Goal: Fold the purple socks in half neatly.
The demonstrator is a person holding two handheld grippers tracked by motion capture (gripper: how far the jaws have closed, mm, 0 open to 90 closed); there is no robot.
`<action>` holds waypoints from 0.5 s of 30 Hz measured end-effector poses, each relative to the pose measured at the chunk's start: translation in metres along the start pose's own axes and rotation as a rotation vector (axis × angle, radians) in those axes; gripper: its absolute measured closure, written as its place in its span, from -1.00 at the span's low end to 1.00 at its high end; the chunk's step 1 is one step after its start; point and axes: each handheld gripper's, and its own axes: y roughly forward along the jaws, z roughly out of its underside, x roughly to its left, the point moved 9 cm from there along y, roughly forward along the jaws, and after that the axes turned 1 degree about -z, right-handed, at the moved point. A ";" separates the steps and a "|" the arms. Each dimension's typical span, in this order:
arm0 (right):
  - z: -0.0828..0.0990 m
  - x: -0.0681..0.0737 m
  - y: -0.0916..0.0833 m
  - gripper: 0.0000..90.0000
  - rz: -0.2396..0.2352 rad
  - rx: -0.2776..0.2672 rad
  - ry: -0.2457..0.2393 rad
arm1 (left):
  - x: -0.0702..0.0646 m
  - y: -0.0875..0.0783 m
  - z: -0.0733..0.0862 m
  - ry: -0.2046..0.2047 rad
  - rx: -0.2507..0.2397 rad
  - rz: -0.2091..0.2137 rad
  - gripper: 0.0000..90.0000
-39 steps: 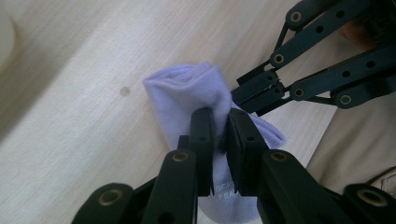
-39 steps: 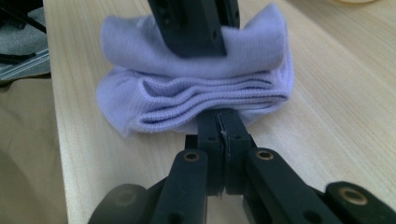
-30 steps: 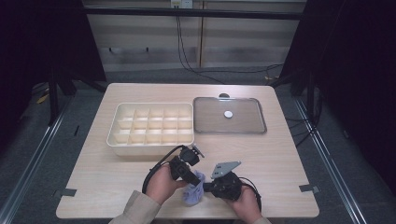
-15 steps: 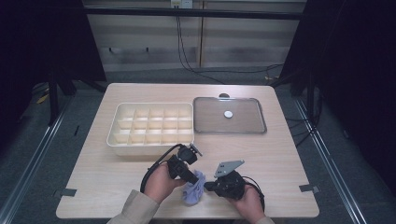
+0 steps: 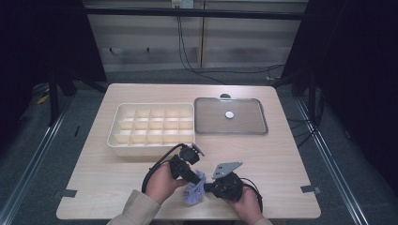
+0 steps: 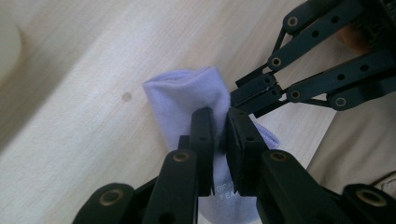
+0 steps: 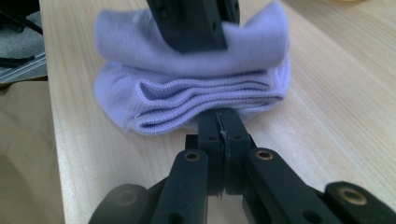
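Folding is the step in hand, by my judgement: a lilac sock [image 5: 193, 192] lies doubled on the near edge of the worktop [image 5: 281, 159], between my two hands, well short of the divided tray [image 5: 152, 127] and the clear lid [image 5: 230, 117] farther back. My left claw [image 6: 219, 135] is pinched narrow on the upper layer of the sock; in the left gripper view the cloth runs up between the two pads, with small print on the fabric just below them. My right claw [image 7: 219, 128] is closed tight, pads pressed together with only a hairline seam between them, and its tip sits at the sock's underside, where the folded layers [image 7: 205, 100] stack up; it looks clamped on the lowest edge of the cloth, though the fold hides the exact bite. In the right gripper view the left claw comes down from above onto the top fold. Both claws meet nearly tip to tip over the bundle. Next, I think, the move calls for keeping one claw as an anchor while the other draws its layer over to tighten the fold, without letting the layers slip apart, and only then carrying the bundle towards the tray.
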 end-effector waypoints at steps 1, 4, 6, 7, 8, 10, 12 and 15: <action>0.000 0.000 0.000 0.96 0.000 0.003 0.003 | 0.000 0.001 0.001 0.005 0.008 0.000 0.80; 0.001 -0.002 -0.002 0.92 0.011 0.008 -0.004 | 0.000 0.005 0.001 0.001 0.009 0.001 0.80; 0.003 -0.005 -0.005 0.89 0.029 0.015 -0.001 | 0.001 0.009 0.003 0.002 0.015 0.000 0.80; 0.004 -0.008 -0.007 0.89 0.034 0.011 0.006 | 0.001 0.009 0.003 0.002 0.016 -0.001 0.80; 0.005 -0.009 -0.008 0.89 0.037 0.014 0.016 | 0.001 0.010 0.003 0.005 0.015 -0.004 0.80; 0.007 -0.013 -0.010 0.89 0.053 0.010 0.028 | 0.000 0.012 0.003 0.014 0.019 -0.009 0.80; 0.008 -0.017 -0.012 0.89 0.057 0.005 0.037 | -0.001 0.015 0.003 0.013 0.021 -0.015 0.79; 0.009 -0.019 -0.014 0.87 0.067 0.006 0.048 | -0.001 0.018 0.004 0.012 0.018 -0.016 0.77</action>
